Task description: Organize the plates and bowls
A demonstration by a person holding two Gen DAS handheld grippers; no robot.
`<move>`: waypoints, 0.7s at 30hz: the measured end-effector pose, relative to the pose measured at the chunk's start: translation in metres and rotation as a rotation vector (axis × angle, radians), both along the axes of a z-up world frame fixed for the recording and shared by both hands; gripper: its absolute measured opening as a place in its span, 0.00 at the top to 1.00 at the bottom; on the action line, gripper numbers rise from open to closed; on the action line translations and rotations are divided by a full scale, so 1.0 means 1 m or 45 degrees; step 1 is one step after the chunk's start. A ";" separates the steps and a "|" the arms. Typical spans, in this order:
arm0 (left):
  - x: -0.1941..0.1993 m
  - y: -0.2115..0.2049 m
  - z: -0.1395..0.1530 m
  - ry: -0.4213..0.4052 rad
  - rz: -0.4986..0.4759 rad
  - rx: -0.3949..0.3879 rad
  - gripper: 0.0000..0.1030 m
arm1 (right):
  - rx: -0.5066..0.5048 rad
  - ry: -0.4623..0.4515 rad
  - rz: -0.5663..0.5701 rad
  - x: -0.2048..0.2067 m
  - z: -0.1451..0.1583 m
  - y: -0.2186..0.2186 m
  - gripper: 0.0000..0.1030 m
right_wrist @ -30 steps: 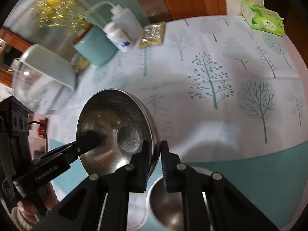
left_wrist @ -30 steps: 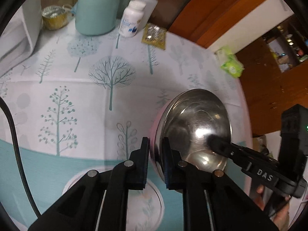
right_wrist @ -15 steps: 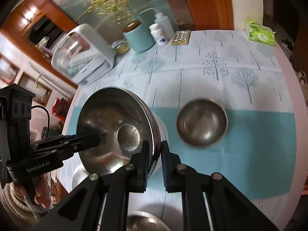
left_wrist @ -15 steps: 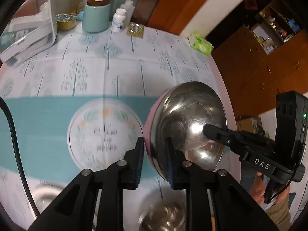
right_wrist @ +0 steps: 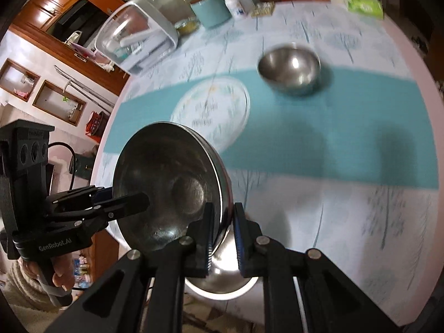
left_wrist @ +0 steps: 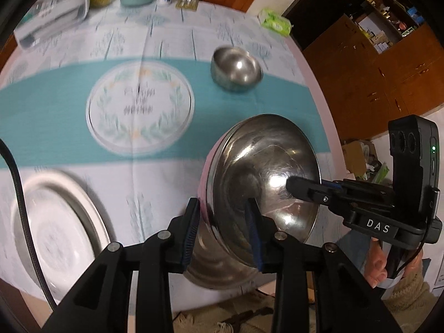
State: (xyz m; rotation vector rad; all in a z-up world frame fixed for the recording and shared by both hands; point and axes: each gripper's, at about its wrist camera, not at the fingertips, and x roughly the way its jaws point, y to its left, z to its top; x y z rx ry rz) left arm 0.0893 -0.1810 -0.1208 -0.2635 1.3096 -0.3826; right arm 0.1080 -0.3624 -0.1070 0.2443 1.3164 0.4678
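Observation:
Both grippers hold one large steel bowl (left_wrist: 266, 183) by opposite sides of its rim, tilted in the air near the table's front edge. My left gripper (left_wrist: 222, 230) is shut on its rim; my right gripper (right_wrist: 223, 236) is shut on the opposite rim of the same bowl (right_wrist: 166, 183). Another steel bowl (left_wrist: 219, 263) sits right below it, also in the right wrist view (right_wrist: 222, 277). A smaller steel bowl (left_wrist: 236, 69) stands on the teal band, also in the right wrist view (right_wrist: 290, 70). A white plate in a steel dish (left_wrist: 55, 230) lies front left.
A round tree-print tablecloth (left_wrist: 155, 41) with a printed medallion (left_wrist: 138, 108) covers the table. At the back stand a clear box (right_wrist: 136, 30), a teal canister (right_wrist: 211, 8), bottles (right_wrist: 236, 1) and a green tissue pack (right_wrist: 363, 2). Wooden cabinets (left_wrist: 388, 41) are at the right.
Both grippers have pulled back toward the front edge with the large bowl. The small bowl now lies farther off, and another bowl and the plate have come into view.

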 end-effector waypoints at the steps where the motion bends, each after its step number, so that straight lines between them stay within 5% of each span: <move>1: -0.006 0.000 -0.006 0.015 0.008 -0.006 0.70 | -0.001 0.011 -0.001 -0.005 -0.004 0.000 0.87; 21: -0.033 -0.016 -0.061 0.076 -0.028 0.120 0.70 | -0.094 0.123 0.013 -0.040 -0.056 0.006 0.87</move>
